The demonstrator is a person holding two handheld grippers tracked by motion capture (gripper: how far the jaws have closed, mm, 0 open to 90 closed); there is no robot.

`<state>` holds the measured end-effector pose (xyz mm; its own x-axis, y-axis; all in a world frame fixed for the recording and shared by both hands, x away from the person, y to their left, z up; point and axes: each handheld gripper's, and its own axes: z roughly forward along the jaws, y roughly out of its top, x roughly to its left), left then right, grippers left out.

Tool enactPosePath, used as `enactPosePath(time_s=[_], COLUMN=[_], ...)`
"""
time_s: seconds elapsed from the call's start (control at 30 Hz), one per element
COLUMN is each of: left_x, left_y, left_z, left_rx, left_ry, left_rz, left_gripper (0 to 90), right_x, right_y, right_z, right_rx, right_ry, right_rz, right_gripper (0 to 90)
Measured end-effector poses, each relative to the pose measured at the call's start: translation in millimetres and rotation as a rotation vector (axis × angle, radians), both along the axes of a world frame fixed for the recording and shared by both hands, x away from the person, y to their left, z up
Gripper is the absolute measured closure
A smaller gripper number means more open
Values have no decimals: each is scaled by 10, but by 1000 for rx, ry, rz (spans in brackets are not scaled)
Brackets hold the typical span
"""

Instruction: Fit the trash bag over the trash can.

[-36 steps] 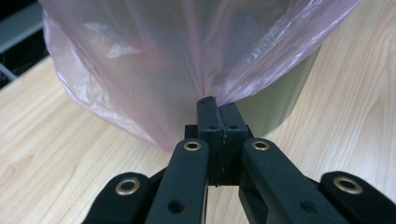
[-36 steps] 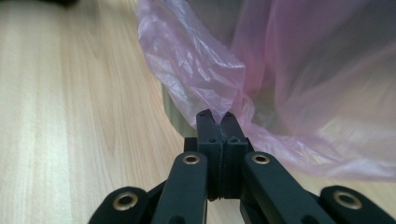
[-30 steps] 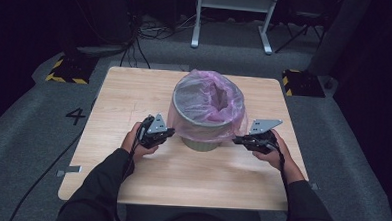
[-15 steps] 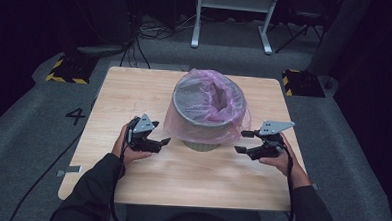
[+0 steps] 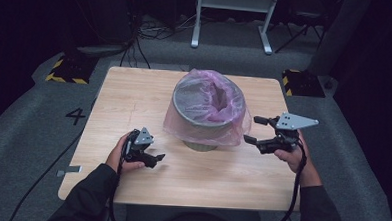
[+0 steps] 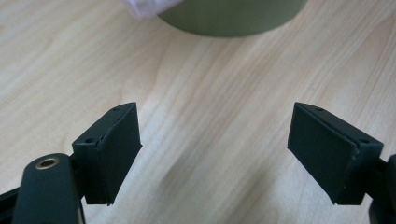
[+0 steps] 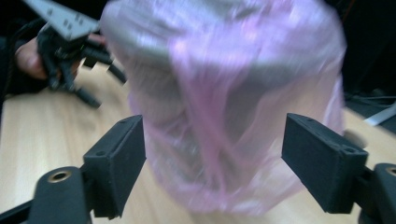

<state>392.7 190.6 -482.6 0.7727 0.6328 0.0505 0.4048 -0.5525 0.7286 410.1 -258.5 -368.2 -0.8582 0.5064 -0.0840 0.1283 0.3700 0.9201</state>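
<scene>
A grey-green bin [image 5: 203,122] stands in the middle of the wooden table [image 5: 134,98], with a pink plastic bag [image 5: 208,98] draped over its rim and down its sides. My left gripper [image 5: 154,157] is low over the table, to the front left of the bin and apart from it. Its jaws have just been opening and have only bare wood between them [image 6: 215,144]; the bin's base [image 6: 233,16] lies ahead. My right gripper [image 5: 253,129] hovers by the bag's right hem. Its jaws have just been opening too, and the blurred bag [image 7: 224,93] hangs just ahead of the right gripper [image 7: 215,154], untouched by its pads.
The table's front edge [image 5: 180,204] is close to both forearms. Grey carpet surrounds the table, with a painted 4 [image 5: 76,116] at left. Yellow-and-black striped blocks [image 5: 65,71] sit on the floor by the far corners, and white frame legs [image 5: 228,22] stand behind.
Both grippers, shut at the bag's hem a second ago, have opened and let go. The left one drew back toward the front left; the right one rose and moved slightly outward.
</scene>
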Motion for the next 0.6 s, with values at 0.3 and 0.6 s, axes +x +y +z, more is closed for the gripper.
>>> enactPosePath(time_s=[0.3,0.6], left_x=[4,34], left_y=[-11,21], left_z=[-158,-207], left_rx=[30,-14], left_ry=[41,64], left_rz=[-7,-9], left_gripper=[178,150], right_x=[228,622], right_y=[283,727], right_z=[566,699], right_rx=[-19,-102], right_ry=[-47,16], right_rz=[9,35], right_gripper=[307,331])
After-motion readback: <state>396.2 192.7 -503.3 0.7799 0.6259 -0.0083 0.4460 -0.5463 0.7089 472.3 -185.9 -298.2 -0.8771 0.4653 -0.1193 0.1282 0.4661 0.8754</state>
